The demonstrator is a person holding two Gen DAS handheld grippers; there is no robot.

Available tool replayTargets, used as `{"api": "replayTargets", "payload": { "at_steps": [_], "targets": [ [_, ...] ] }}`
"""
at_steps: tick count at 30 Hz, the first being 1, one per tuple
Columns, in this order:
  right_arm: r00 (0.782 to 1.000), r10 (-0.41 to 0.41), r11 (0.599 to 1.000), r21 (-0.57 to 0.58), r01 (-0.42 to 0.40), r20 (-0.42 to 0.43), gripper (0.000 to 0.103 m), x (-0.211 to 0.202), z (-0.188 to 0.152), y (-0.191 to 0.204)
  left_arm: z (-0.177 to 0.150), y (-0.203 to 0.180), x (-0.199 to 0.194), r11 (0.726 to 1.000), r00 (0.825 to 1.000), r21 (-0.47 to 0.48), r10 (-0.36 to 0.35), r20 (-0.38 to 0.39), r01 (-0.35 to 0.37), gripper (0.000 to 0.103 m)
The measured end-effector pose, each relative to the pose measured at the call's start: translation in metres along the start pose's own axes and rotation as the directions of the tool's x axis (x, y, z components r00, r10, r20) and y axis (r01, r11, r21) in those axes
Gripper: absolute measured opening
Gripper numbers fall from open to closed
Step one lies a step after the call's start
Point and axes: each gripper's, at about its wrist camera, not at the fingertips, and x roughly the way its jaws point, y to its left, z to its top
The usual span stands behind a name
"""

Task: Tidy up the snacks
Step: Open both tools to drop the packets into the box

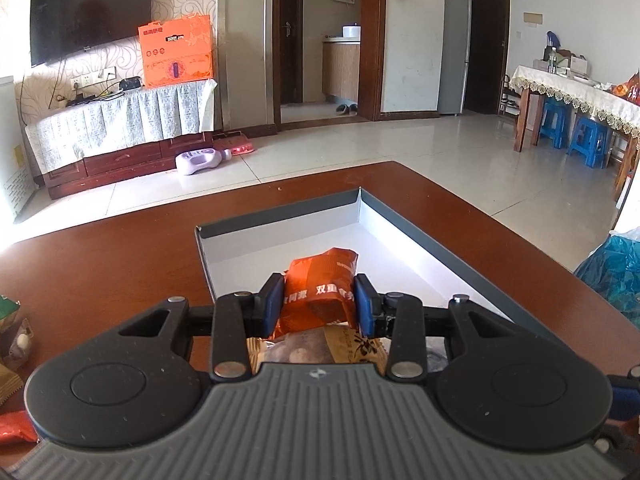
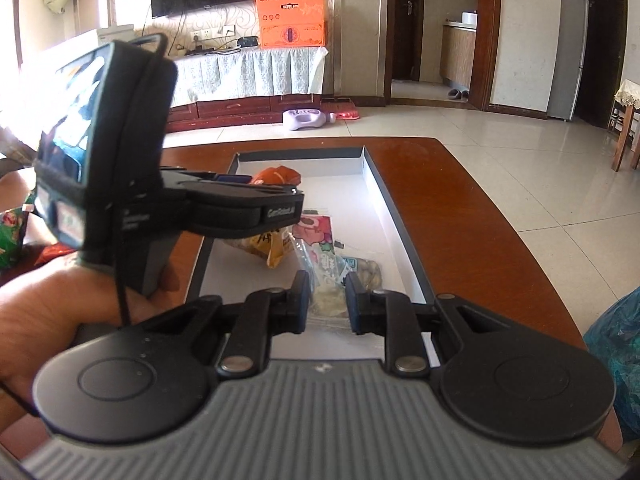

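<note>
The left gripper [image 1: 320, 300] is clenching an orange snack packet [image 1: 320, 284] between its blue pads, holding it above the inside of the shallow grey box [image 1: 280, 210], over the box's near half. In the right wrist view the same left gripper [image 2: 276, 184] is reaching in from the left edge of the box, a hand [image 2: 60, 304] wrapped round its handle, with the orange snack packet [image 2: 278, 176] sticking out beyond its fingers. The right gripper [image 2: 327, 300] is closed on a clear wrapped snack [image 2: 326, 294], its jaws pinching the thin wrapper at the near end of the box.

Just beyond it, on the white floor of the box, a pink-and-green packet [image 2: 318, 232] is lying against a yellow packet [image 2: 272, 246], and a pale packet of round pieces [image 2: 366, 270] is sitting to their right, near the box's right wall. The far end of the box is lying bare and white.

The box is resting on the brown table [image 1: 100, 272], its far corner pointing toward the table's far edge. More packets [image 1: 12, 320] are lying at the table's left edge, and a blue plastic bag [image 1: 616, 272] is bulging just off its right edge.

Past the table, a purple bottle [image 1: 202, 160] is lying on the tiled floor in front of a cloth-covered cabinet [image 1: 120, 120], which is carrying an orange carton [image 1: 176, 52] beneath a wall television [image 1: 90, 12].
</note>
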Motion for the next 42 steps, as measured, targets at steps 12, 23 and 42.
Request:
{"api": "replayTargets", "payload": {
  "at_steps": [12, 23, 42],
  "targets": [
    [1.000, 0.016, 0.999, -0.036, -0.017, -0.026, 0.022, 0.009, 0.003, 0.011, 0.004, 0.003, 0.019, 1.000, 1.000, -0.014, -0.018, -0.013, 0.018, 0.050],
    [0.998, 0.038, 0.997, -0.066, -0.040, -0.042, 0.018, 0.024, 0.004, 0.020, 0.000, 0.001, 0.010, 1.000, 1.000, 0.011, -0.007, 0.001, 0.007, 0.075],
    [0.997, -0.050, 0.998, -0.040, 0.053, 0.057, 0.074, 0.007, 0.006, 0.024, -0.012, 0.014, -0.036, 0.999, 0.999, -0.005, 0.046, 0.010, -0.046, 0.084]
  ]
}}
